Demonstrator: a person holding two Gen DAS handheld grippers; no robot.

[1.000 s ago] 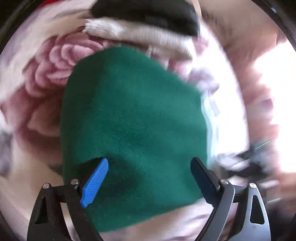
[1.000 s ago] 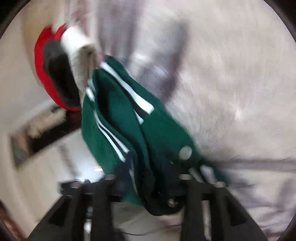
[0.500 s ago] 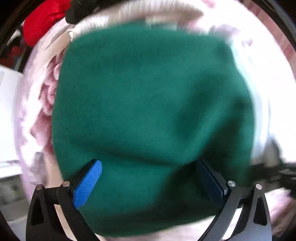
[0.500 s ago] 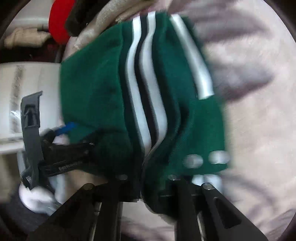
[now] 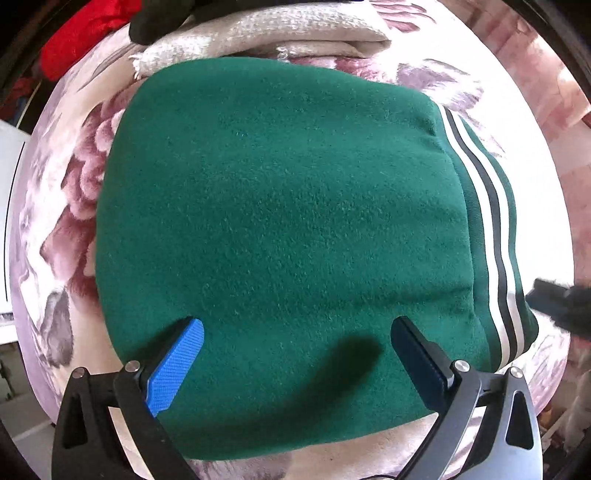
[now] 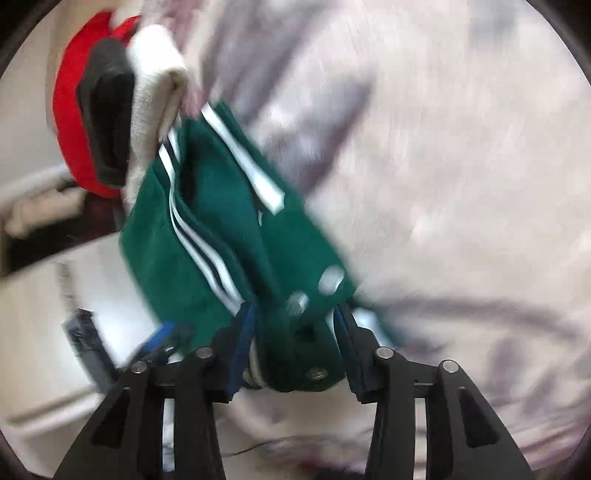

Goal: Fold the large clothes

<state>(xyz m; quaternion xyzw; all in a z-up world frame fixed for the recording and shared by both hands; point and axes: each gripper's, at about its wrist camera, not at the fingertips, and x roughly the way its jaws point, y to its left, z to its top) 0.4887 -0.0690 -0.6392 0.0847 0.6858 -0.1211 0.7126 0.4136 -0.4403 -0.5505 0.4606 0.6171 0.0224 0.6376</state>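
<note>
A folded green fleece jacket (image 5: pixel 280 229) with white and black striped trim lies on a floral blanket (image 5: pixel 62 206). My left gripper (image 5: pixel 295 350) is open just above its near edge, fingers apart and empty. In the right wrist view the jacket (image 6: pixel 207 236) shows its striped cuffs and metal snaps. My right gripper (image 6: pixel 295 343) has its jaws part open around the jacket's snap edge; the frame is blurred, and the fabric sits between the pads.
A stack of folded clothes lies beyond the jacket: a cream knit (image 5: pixel 266 33), a dark garment (image 6: pixel 107 122) and a red one (image 5: pixel 85 33). White furniture (image 6: pixel 48 314) stands past the bed's edge at left.
The left gripper dropped closer over the jacket, which now lies flat. The right gripper's jaws have spread wider around the snap edge and its view swung back.
</note>
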